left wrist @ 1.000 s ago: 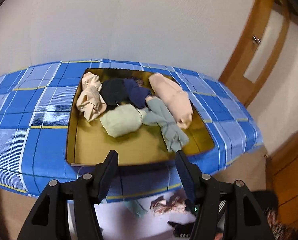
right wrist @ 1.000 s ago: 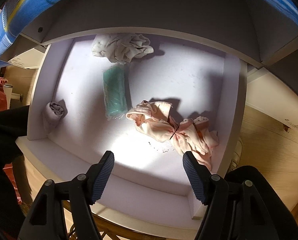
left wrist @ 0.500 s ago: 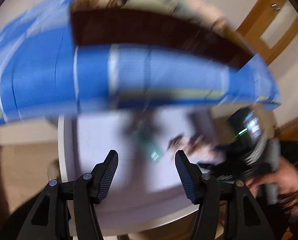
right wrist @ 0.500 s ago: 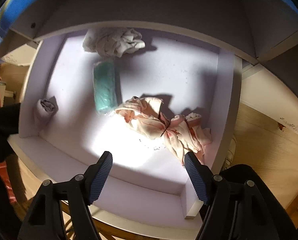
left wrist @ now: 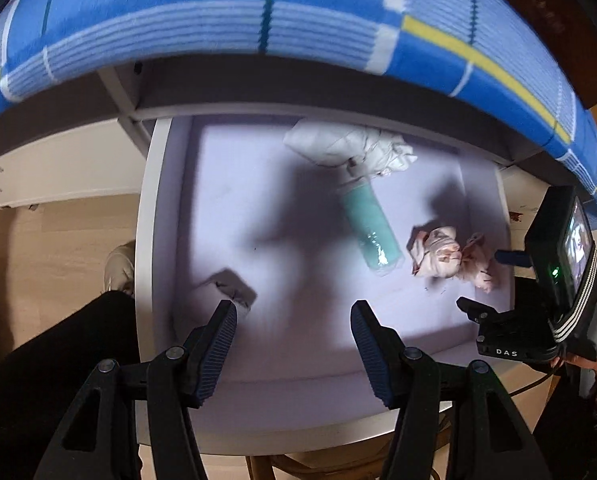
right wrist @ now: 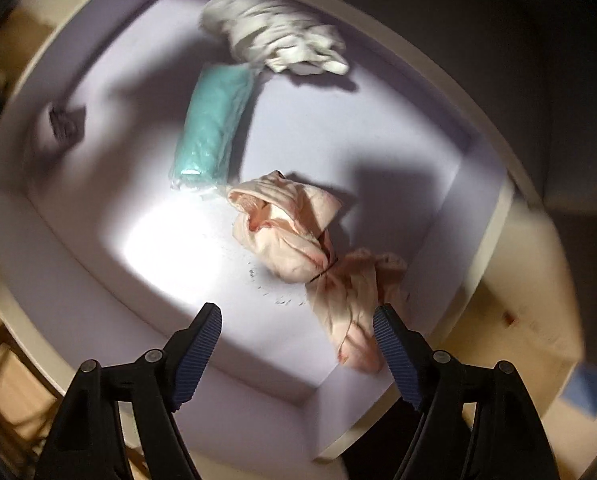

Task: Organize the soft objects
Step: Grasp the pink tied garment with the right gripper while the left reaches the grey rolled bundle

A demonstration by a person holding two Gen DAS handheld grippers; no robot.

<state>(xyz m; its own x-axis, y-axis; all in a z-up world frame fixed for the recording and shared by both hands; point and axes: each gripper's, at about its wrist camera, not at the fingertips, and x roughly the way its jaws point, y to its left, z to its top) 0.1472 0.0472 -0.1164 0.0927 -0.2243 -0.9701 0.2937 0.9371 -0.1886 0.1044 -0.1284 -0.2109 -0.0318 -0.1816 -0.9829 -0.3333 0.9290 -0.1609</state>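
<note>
Pale lilac-white drawer (left wrist: pixel 258 184), pulled out beneath a surface draped in blue checked cloth with white and yellow stripes (left wrist: pixel 218 12), holds all the soft items seen. Crumpled pink-and-peach cloth bundle (right wrist: pixel 294 232) lies toward the drawer's right wall, a long tail of it trailing to the near right corner; same bundle in the left wrist view (left wrist: pixel 446 258). Teal rolled cloth in clear plastic wrap (right wrist: pixel 212 128) lies just beside the pink bundle, its near end close to it or touching; contact not resolvable. Same roll in the left wrist view (left wrist: pixel 368 228). Crumpled white cloth (right wrist: pixel 274 36) sits at the back of the drawer, against the far end of the teal roll, also seen at (left wrist: pixel 350 148). Small grey rolled cloth (right wrist: pixel 62 120) lies apart by the left wall, near the front left corner (left wrist: pixel 232 290). Right gripper (right wrist: pixel 296 322) points steeply down over the front right of the drawer; jaws opening, standing wide, pads gripping nothing, the pink tail lying below, close to its right fingertip (right wrist: pixel 382 316). Left gripper (left wrist: pixel 292 314) points down over the front of the drawer, jaws partly apart, nothing between them, the grey roll just beyond its left fingertip. Right gripper's body and camera unit (left wrist: pixel 538 300) show at the right edge of the left wrist view. Dark-clad limb of the person (left wrist: pixel 58 360) at lower left; wood-tone floor (left wrist: pixel 58 248) beside the drawer.
</note>
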